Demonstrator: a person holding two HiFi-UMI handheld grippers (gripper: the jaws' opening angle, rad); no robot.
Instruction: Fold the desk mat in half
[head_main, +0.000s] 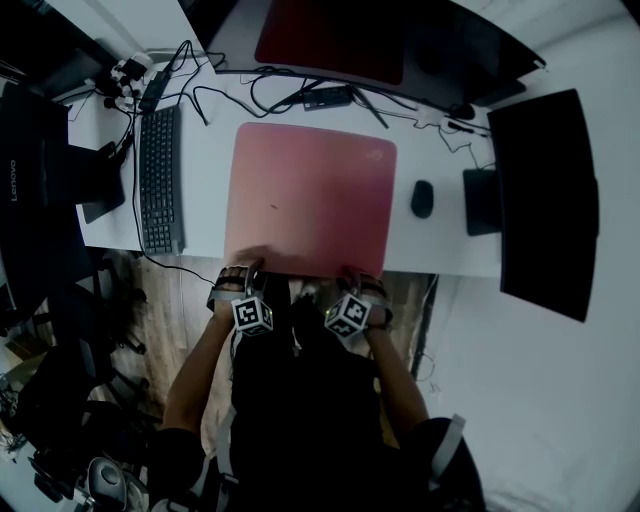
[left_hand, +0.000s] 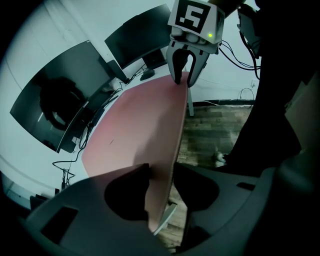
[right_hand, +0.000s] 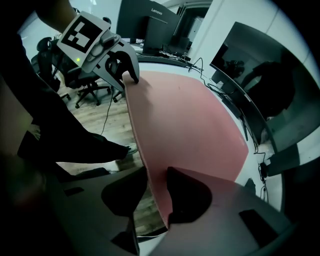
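Pinching thin pink mat (head_main: 310, 200), rounded corners

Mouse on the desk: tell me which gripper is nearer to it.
Right. The right gripper holds the desk mat at its near corner on the side of the mouse; the left gripper holds the opposite near corner.

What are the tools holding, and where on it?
The left tool and right tool each clamp the desk mat by its near edge, one toward each corner.
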